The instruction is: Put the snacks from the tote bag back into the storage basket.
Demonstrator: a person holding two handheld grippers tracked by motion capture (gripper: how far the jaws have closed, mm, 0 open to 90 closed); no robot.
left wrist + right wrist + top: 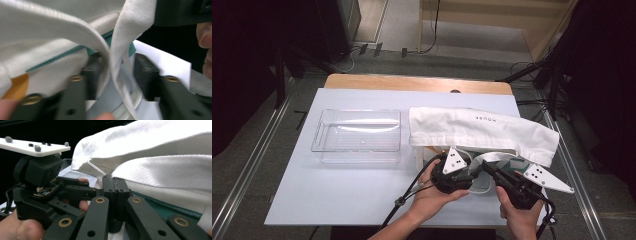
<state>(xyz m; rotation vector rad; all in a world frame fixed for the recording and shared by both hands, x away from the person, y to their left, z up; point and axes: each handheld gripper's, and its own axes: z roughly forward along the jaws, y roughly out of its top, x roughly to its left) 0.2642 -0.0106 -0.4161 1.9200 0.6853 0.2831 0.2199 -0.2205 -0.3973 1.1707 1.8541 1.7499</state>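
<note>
Table bears white tote bag, long axis crosswise | clear tray left | left gripper jaws apart around strap, nearest | right gripper pinched shut beside it, nothing visibly held.

This looks like a lab or recording studio rather than a home. The worktop is a plain pale sheet laid over a wooden board, standing on a grey carpeted floor. Metal rails run along the floor on both sides of it. Dark stands and tripod legs rise at the edges, and black cables trail across the floor toward a light wooden cabinet at the back.
</note>
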